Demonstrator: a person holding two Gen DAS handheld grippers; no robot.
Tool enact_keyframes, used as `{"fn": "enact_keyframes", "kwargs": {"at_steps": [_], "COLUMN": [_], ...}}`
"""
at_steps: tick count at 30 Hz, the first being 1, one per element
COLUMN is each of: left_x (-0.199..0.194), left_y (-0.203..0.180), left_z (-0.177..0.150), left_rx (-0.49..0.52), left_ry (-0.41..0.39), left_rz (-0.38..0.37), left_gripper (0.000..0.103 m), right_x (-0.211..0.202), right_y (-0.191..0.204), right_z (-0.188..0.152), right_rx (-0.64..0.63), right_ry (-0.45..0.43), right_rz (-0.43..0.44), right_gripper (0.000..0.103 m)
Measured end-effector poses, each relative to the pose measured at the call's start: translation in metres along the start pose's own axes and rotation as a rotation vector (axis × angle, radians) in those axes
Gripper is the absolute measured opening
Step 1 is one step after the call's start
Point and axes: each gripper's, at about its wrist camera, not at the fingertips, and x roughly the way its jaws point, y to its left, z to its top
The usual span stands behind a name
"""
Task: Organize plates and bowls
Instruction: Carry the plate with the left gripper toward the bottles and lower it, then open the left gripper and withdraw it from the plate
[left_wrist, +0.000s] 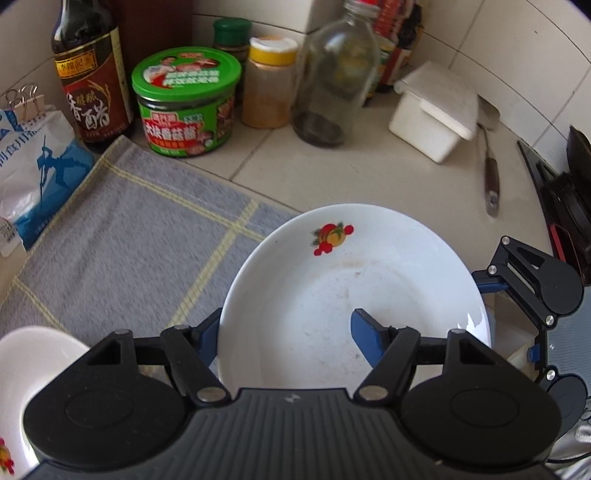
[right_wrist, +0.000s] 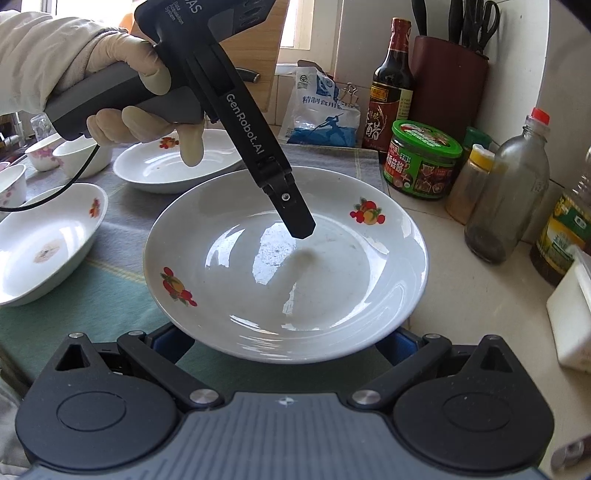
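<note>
Left wrist view: the plate (left_wrist: 354, 291) is clamped at its rim by the left gripper (left_wrist: 291, 339), one blue finger (left_wrist: 369, 338) inside, the other outside. It is held over the grey cloth (left_wrist: 122, 236) edge and the table (left_wrist: 369, 173), with jars behind. The right gripper (left_wrist: 532, 291) is seen at the plate's far rim.

Right wrist view: the same plate (right_wrist: 288, 266) is gripped at its near rim by the right gripper (right_wrist: 284, 347). Two more plates (right_wrist: 48, 243) lie left.
</note>
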Motion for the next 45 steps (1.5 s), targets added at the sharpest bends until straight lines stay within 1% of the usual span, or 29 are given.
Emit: {"fn": "enact_keyframes", "kwargs": {"at_steps": [7,14,16,26,28,30,32,35,36,39,42,45], "left_x": [0.013,0.026,0.028,0.033,0.033,0.029,0.023,0.005,-0.004,-0.033,-0.064,-0.093], "left_y": [0.016,0.022,0.021,0.022,0.021,0.018,0.016,0.012,0.010,0.002,-0.011,-0.027], "left_z": [0.012,0.019,0.020,0.024,0.023,0.021,0.018,0.009,0.005,-0.012,-0.032,-0.054], "left_rx": [-0.022,-0.036,-0.027,-0.045,-0.047,-0.052,-0.060,-0.074,-0.079,-0.096,-0.092,-0.085], "left_ry": [-0.017,-0.014,-0.015,-0.029,-0.037,-0.054,-0.078,-0.140,-0.171,-0.264,-0.345,-0.425], "left_rz": [0.007,0.016,0.019,0.022,0.031,0.045,0.063,0.104,0.124,0.177,0.226,0.276], "left_gripper": [0.071,0.071,0.071,0.071,0.071,0.073,0.073,0.076,0.076,0.082,0.085,0.092], "right_x": [0.019,0.029,0.031,0.032,0.031,0.031,0.030,0.026,0.025,0.021,0.013,0.003], "right_y": [-0.022,-0.033,-0.034,-0.036,-0.035,-0.034,-0.033,-0.034,-0.034,-0.036,-0.036,-0.027], "right_z": [0.008,0.011,0.011,0.010,0.009,0.009,0.010,0.009,0.008,0.006,0.005,0.005], "right_rx": [-0.010,-0.006,-0.004,0.017,0.016,0.016,0.012,0.038,0.053,0.102,0.143,0.154], "right_ry": [0.009,0.022,0.027,0.020,0.020,0.021,0.022,0.026,0.027,0.031,0.024,0.020], "right_rz": [0.010,0.016,0.014,0.006,0.002,-0.006,-0.020,-0.031,-0.033,-0.054,-0.065,-0.081], "right_gripper": [0.103,0.103,0.103,0.103,0.103,0.103,0.103,0.103,0.103,0.103,0.103,0.103]}}
